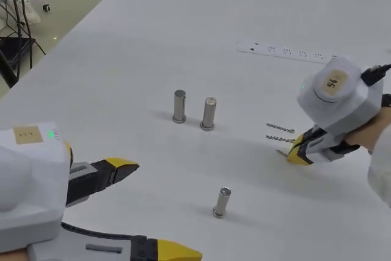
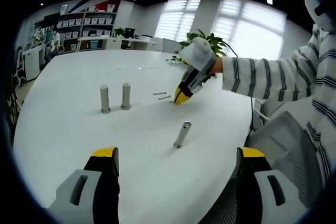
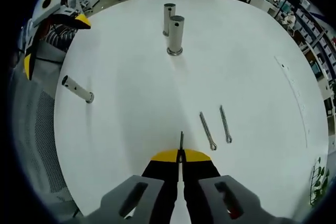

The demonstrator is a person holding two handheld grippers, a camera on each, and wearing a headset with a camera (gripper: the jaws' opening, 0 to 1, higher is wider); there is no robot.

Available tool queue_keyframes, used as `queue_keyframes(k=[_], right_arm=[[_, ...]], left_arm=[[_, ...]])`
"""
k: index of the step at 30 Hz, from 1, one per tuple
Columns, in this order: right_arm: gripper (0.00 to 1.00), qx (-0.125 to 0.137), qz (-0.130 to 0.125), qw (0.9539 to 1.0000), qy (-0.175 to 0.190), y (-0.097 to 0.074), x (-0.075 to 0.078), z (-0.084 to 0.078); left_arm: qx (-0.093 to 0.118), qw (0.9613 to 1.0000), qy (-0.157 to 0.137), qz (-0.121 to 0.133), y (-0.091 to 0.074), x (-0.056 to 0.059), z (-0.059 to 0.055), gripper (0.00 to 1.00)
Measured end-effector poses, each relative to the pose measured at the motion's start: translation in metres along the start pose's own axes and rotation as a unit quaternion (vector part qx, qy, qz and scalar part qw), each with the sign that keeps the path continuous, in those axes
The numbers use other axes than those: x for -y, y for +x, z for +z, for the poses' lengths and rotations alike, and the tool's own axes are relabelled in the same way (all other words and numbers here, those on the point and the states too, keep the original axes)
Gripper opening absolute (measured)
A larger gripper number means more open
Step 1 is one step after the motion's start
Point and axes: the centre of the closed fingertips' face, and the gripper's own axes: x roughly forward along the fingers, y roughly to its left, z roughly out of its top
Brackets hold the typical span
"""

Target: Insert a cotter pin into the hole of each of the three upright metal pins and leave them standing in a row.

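- Toppling is the left-side risk: left gripper, jaws wide apart and empty, hovers left of the near pin, which could tip if bumped.
- Far pins stand behind the near pin.
- Right of it, right gripper has jaws clamped on a cotter; the thin wire may twist and miss the hole.
- Table is smooth white; office with shelves, windows.
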Motion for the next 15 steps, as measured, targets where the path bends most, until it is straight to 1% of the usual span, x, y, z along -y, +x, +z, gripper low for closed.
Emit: queue_keyframes(k=[2,3,5,8,11,12,14,15], right_arm=[[0.00,0.004,0.003,1.0000,-0.001,-0.002,-0.003,0.001],[0.00,0.008,0.003,0.9999,-0.007,-0.004,-0.005,0.002],[0.00,0.013,0.001,0.9998,-0.018,-0.009,-0.008,0.005],[0.00,0.026,-0.005,0.9994,-0.022,-0.018,-0.010,0.011],[0.00,0.047,-0.014,0.9985,-0.025,-0.028,-0.012,0.019],[0.00,0.067,-0.015,0.9974,-0.021,-0.032,-0.013,0.026],[0.00,0.081,-0.018,0.9961,-0.030,-0.042,-0.015,0.030],[0.00,0.084,-0.021,0.9957,-0.032,-0.045,-0.015,0.031]], left_arm=[[0.000,1.0000,0.001,0.001,-0.001,0.000,0.001,0.91],[0.002,1.0000,0.001,0.001,-0.001,-0.001,0.002,0.90],[0.005,1.0000,-0.001,0.004,-0.002,-0.002,0.004,0.90],[0.010,0.9999,0.001,0.008,-0.002,-0.004,0.008,0.90],[0.011,0.9999,0.003,0.008,-0.001,-0.004,0.012,0.88],[0.011,0.9999,0.004,0.007,0.000,-0.004,0.014,0.88],[0.018,0.9998,0.004,0.002,0.001,-0.002,0.019,0.86],[0.022,0.9998,0.000,0.000,0.002,-0.001,0.022,0.86]])
